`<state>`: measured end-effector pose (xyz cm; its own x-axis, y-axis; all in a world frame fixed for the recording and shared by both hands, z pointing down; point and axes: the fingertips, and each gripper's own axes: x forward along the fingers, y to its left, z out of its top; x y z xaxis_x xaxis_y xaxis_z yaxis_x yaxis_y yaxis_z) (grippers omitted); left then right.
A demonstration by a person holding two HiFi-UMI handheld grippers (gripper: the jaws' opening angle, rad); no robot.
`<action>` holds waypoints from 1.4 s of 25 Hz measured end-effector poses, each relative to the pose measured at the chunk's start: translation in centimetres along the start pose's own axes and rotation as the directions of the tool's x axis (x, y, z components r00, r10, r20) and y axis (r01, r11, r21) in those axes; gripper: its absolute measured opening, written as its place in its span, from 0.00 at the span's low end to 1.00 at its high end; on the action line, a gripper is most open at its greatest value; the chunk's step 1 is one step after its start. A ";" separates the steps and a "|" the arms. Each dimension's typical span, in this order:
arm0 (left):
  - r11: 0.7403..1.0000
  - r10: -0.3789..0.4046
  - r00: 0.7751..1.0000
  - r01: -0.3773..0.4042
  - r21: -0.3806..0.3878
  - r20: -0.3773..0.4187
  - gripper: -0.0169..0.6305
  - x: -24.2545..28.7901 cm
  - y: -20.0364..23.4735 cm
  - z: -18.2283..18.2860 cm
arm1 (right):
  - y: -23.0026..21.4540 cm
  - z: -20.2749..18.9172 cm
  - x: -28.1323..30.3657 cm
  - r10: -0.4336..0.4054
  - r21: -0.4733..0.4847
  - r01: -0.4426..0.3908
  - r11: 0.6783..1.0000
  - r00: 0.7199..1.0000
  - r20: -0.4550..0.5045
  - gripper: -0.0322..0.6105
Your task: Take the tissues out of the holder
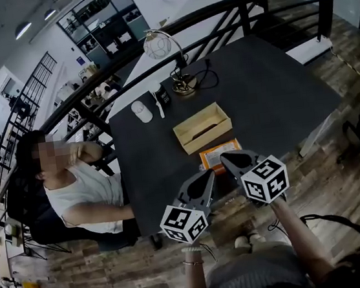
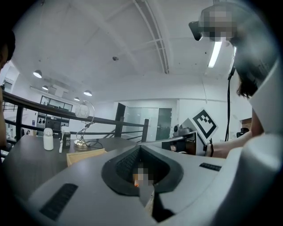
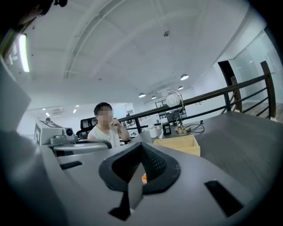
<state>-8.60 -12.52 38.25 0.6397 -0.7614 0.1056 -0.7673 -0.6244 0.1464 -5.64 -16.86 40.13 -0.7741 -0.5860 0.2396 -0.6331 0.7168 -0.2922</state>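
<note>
Two grippers, left gripper (image 1: 208, 174) and right gripper (image 1: 226, 159), have their fingers fully closed on nothing and point at an orange tissue pack (image 1: 229, 146) at the dark counter's (image 1: 276, 76) 6 o'clock edge. The wooden holder (image 1: 203, 127) sits just beyond, at 12 o'clock. A black railing (image 1: 216, 10) and plank floor (image 1: 344, 74) surround the counter.

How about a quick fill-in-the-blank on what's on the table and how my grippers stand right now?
1. The pack lying next to the wooden box is ____ in colour.
2. The left gripper and the right gripper both have their jaws ____, with nothing between them.
3. The person seated beside the table wears a shirt that is ____.

Missing words: orange; shut; white
</note>
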 end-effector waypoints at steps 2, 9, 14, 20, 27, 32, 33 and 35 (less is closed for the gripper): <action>1.000 -0.005 1.000 0.005 0.014 0.008 0.04 -0.3 -0.3 0.4 | 0.7 0.7 -0.4 0.008 -0.028 -0.008 1.000 1.000 0.022 0.07; 1.000 0.001 1.000 -0.001 0.025 0.023 0.04 -1.2 -0.4 1.0 | 2.5 1.8 -1.2 0.044 -0.087 -0.038 0.996 0.997 0.066 0.07; 0.999 -0.010 1.000 0.010 0.035 0.018 0.04 -1.2 -0.6 1.4 | 3.0 2.1 -1.6 0.054 -0.102 -0.046 0.994 0.995 0.084 0.07; 0.999 -0.018 0.999 0.016 0.049 0.032 0.04 -1.0 -0.8 2.0 | 3.2 2.6 -1.6 0.063 -0.125 -0.050 0.991 0.993 0.101 0.07; 0.998 -0.022 0.999 0.019 0.057 0.036 0.04 -0.9 -0.7 2.1 | 3.3 2.3 -1.3 0.068 -0.145 -0.053 0.988 0.993 0.098 0.07; 0.998 -0.021 0.999 0.019 0.064 0.039 0.04 -0.7 -0.6 2.2 | 3.2 2.3 -1.2 0.073 -0.158 -0.057 0.986 0.993 0.097 0.07; 0.998 -0.022 0.999 0.019 0.065 0.039 0.04 -0.6 -0.6 2.3 | 3.2 2.3 -1.1 0.074 -0.158 -0.058 0.986 0.993 0.097 0.07; 0.998 -0.022 0.999 0.019 0.066 0.040 0.04 -0.6 -0.6 2.3 | 3.2 2.2 -1.1 0.075 -0.157 -0.060 0.986 0.993 0.096 0.07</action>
<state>-8.62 -12.11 35.79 0.6540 -0.7539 0.0631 -0.7562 -0.6490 0.0834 -6.82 -14.77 36.86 -0.8160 -0.5639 0.1268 -0.5778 0.8009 -0.1569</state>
